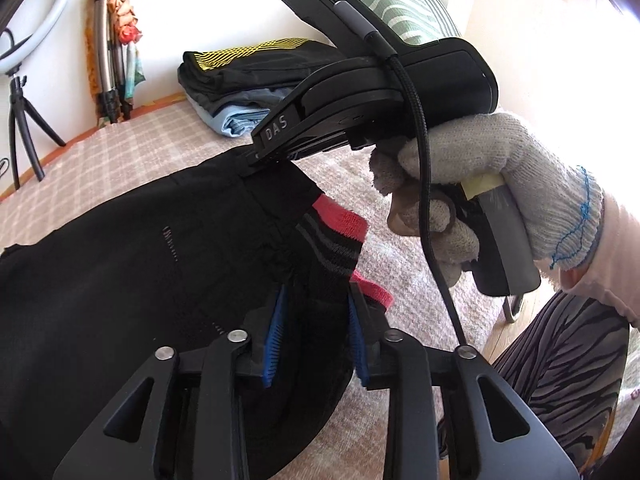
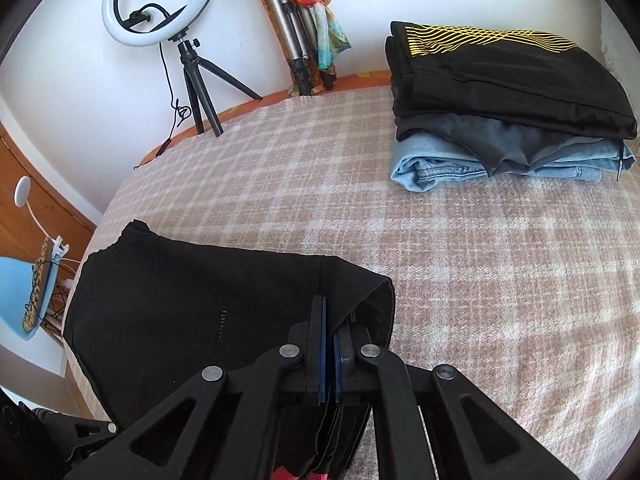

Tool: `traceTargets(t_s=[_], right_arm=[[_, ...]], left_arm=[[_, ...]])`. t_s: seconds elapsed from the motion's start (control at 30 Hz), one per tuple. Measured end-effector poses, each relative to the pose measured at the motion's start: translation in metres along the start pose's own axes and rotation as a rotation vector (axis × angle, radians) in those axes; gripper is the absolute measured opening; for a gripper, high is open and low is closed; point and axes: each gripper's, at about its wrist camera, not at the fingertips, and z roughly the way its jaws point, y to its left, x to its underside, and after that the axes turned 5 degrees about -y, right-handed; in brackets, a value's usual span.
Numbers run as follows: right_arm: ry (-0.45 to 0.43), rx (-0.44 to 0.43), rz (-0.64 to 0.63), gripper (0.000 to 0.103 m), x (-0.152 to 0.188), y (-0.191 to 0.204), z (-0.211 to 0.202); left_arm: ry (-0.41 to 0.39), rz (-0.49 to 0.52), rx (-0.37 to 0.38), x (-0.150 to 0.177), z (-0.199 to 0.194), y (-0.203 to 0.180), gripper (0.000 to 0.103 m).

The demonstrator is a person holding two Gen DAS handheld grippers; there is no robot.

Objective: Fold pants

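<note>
Black pants [image 1: 120,272] lie on the checked bed cover, with a red and grey striped waistband [image 1: 340,232] showing. My left gripper [image 1: 316,320] is open, its blue pads on either side of a bunch of the black fabric by the waistband. My right gripper [image 2: 331,344] is shut on the edge of the pants [image 2: 180,304], near a folded corner. In the left wrist view the right gripper's tip [image 1: 256,160] pinches the far edge of the pants, held by a gloved hand [image 1: 480,184].
A stack of folded clothes [image 2: 508,104] sits at the far right of the bed [image 2: 480,280]. A ring light on a tripod [image 2: 160,4] stands on the floor beyond the bed. A blue chair [image 2: 24,296] is at the left. The person's patterned leg [image 1: 560,380] is at the right.
</note>
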Motion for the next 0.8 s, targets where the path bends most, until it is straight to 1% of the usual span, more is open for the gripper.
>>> traceTargets(t_s=[0.03,0.07,0.1,0.17,0.27,0.33,0.37,0.4,0.43,0.47,0.53,0.6,0.67,0.73,0.8], right_arm=[[0.008,0.014,0.010,0.009,0.000,-0.002,-0.004],[0.013,0.020,0.012,0.020,0.000,-0.004,-0.009],[0.011,0.020,0.000,0.023,0.001,-0.004,-0.016],[-0.006,0.024,-0.016,0.024,0.005,-0.002,-0.033],[-0.039,0.017,-0.035,0.024,0.007,0.006,-0.054],[-0.066,0.036,-0.078,0.025,0.004,0.019,-0.065],[-0.079,0.045,-0.099,0.027,0.002,0.028,-0.068],[-0.091,0.046,-0.120,0.031,-0.002,0.037,-0.071],[-0.104,0.047,-0.142,0.031,-0.005,0.047,-0.073],[-0.114,0.032,-0.162,0.033,-0.010,0.058,-0.073],[-0.120,-0.029,-0.203,0.039,-0.017,0.080,-0.068],[-0.109,-0.057,-0.254,0.043,-0.023,0.107,-0.053],[-0.081,-0.073,-0.304,0.043,-0.028,0.132,-0.031],[-0.051,-0.114,-0.327,0.043,-0.033,0.154,-0.008],[-0.010,-0.151,-0.349,0.047,-0.038,0.175,0.018]], left_arm=[[-0.004,0.000,0.007,0.002,-0.008,0.003,0.036],[-0.010,0.000,0.010,0.005,-0.019,0.006,0.036],[-0.014,-0.001,0.003,0.008,-0.030,0.011,0.036],[-0.026,-0.012,-0.010,0.014,-0.054,0.026,0.037],[-0.044,-0.059,-0.059,0.024,-0.089,0.061,0.037],[-0.056,-0.108,-0.119,0.031,-0.110,0.089,0.037],[-0.062,-0.134,-0.152,0.035,-0.120,0.105,0.037],[-0.065,-0.155,-0.197,0.039,-0.129,0.121,0.037],[-0.068,-0.179,-0.251,0.042,-0.138,0.138,0.037],[-0.070,-0.211,-0.300,0.047,-0.148,0.157,0.037],[-0.071,-0.270,-0.385,0.057,-0.165,0.195,0.037],[-0.072,-0.322,-0.475,0.070,-0.185,0.232,0.037],[-0.060,-0.382,-0.535,0.088,-0.204,0.267,0.037],[-0.052,-0.434,-0.613,0.107,-0.223,0.300,0.037],[-0.040,-0.484,-0.676,0.128,-0.241,0.330,0.037]])
